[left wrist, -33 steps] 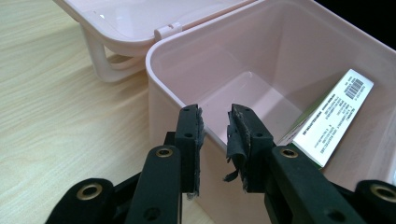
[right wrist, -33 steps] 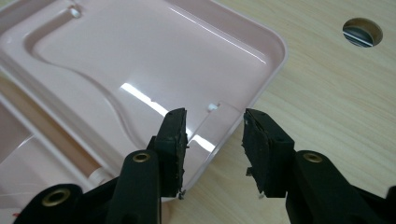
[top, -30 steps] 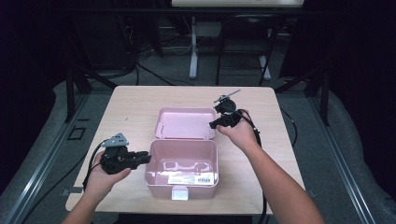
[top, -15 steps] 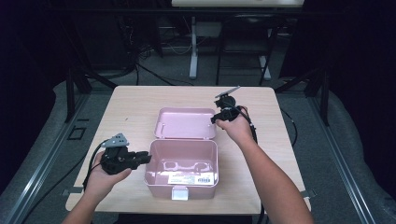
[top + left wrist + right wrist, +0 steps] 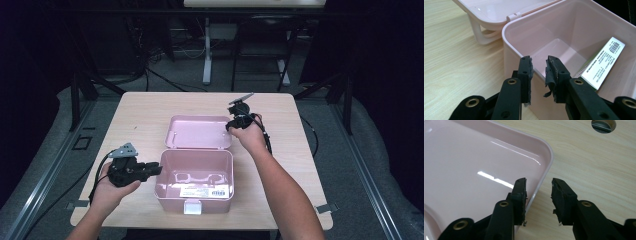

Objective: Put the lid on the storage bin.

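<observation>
1. The pink box (image 5: 194,179) sits near the front edge of the worktop (image 5: 135,115), open, and it serves as our landmark.
2. Its lid (image 5: 199,131) is swung back flat on the far side of the box, joined along the hinge edge, inner face up.
3. Inside the box, a white label with a barcode (image 5: 603,62) lies against the front wall, and a pale latch tab hangs from the box's front.
4. The left tongs (image 5: 156,170) come in at the box's left wall, at rim height.
5. In the left gripper view, those left tongs (image 5: 539,72) stand parted with a narrow gap, the box's left rim running right across it; whether the pads touch the rim I cannot tell.
6. The right tongs (image 5: 231,126) hover at the far right of the box, by the lid's right edge.
7. In the right gripper view, the right tongs (image 5: 538,195) are released and straddle the lid's rim near its rounded corner, one jaw over the pink inside, the other over bare wood.
8. A round metal-lined hole (image 5: 603,125) shows in the worktop beyond the lid's corner.
</observation>
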`<state>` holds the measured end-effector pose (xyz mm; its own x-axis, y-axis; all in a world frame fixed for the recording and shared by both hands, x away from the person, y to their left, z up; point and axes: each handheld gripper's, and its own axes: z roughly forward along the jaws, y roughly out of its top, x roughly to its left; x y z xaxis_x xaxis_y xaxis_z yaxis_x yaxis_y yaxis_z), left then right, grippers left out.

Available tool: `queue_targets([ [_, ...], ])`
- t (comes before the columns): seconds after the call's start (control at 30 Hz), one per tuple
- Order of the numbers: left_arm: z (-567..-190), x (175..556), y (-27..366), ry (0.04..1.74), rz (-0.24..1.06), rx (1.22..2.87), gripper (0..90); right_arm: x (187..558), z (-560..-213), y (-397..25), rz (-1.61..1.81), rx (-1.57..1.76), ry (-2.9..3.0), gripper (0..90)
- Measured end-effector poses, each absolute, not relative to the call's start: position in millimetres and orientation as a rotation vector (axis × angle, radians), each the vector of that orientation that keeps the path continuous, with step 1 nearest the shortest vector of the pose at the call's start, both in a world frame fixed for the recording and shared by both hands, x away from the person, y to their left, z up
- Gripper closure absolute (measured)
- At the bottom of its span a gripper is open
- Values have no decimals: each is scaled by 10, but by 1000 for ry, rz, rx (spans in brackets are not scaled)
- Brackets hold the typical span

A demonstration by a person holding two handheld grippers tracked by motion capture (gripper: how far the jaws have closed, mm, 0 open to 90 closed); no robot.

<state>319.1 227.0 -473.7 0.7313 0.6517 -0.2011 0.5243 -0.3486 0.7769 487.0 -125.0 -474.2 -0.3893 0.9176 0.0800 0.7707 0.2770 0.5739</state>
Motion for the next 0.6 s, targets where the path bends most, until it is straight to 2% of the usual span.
queue_targets([
  [0.6,-4738,3196,2276,892,169,2027,735,4962,-4815,-1198,797,1679,2229,753],
])
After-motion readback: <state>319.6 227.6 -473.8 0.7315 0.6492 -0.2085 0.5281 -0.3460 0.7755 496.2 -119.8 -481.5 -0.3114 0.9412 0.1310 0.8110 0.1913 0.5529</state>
